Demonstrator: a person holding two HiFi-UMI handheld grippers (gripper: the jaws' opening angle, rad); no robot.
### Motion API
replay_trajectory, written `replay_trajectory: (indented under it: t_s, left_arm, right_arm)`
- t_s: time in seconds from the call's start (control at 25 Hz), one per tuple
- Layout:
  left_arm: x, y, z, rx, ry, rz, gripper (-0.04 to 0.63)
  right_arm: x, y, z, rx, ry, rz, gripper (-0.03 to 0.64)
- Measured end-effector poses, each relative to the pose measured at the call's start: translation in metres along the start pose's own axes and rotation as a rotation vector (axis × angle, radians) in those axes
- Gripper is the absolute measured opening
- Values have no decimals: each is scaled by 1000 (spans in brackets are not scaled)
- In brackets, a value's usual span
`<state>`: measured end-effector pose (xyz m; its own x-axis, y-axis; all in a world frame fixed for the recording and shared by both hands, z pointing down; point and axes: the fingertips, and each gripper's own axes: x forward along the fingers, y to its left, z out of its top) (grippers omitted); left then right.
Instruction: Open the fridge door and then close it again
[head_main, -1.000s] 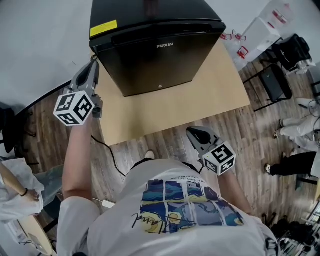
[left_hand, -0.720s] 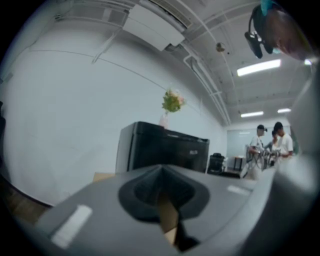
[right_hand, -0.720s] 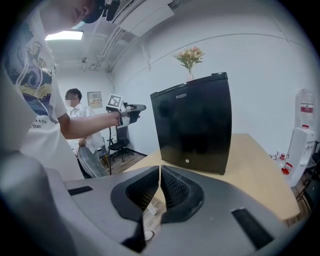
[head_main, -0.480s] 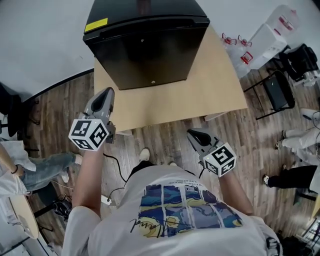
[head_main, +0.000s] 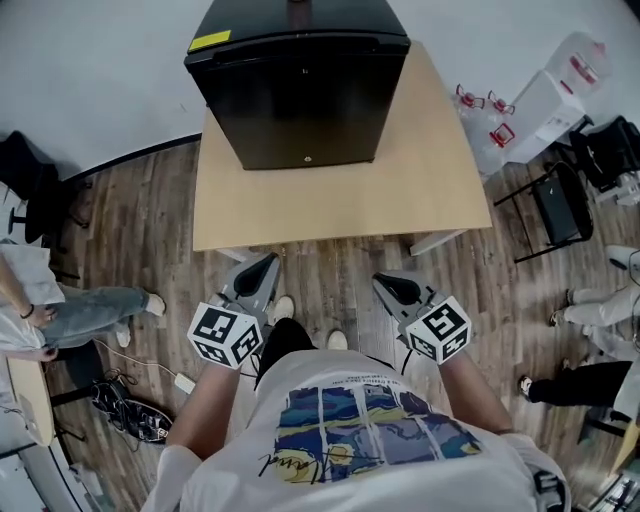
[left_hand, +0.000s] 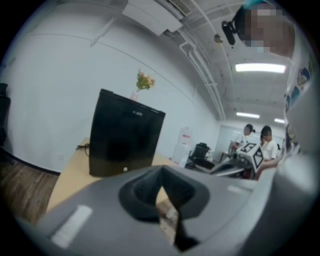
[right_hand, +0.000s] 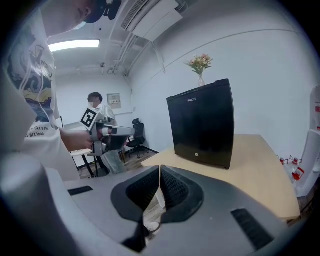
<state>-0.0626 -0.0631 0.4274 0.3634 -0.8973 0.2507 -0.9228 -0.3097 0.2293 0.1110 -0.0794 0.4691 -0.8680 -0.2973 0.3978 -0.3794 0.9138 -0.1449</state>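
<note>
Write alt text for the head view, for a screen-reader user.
A black compact fridge with its door closed stands on a light wooden table by a white wall. A person in a white printed T-shirt stands back from the table, holding the left gripper and right gripper low, both shut and empty.

The fridge (head_main: 310, 100) is occupying the far end of the table (head_main: 430, 190); bare tabletop is lying open between its door and the near edge.
</note>
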Motion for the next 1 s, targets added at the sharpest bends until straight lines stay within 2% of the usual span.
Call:
replay_trajectory:
  t_s: [0.16, 0.4, 0.76, 1.0]
  left_arm:
    - [-15, -28, -17, -1, 9, 5, 9]
    - [-22, -64, -30, -9, 29, -43, 9]
    - [-30, -85, -50, -12, 57, -72, 8]
    - [-27, -89, -57, -16, 81, -65, 9]
  right_arm:
    - [-9, 15, -4, -9, -17, 26, 15]
    - [-21, 31, -3, -20, -47, 52, 15]
    - [-31, 45, -10, -28, -52, 61, 14]
    - [-36, 47, -8, -41, -54, 58, 14]
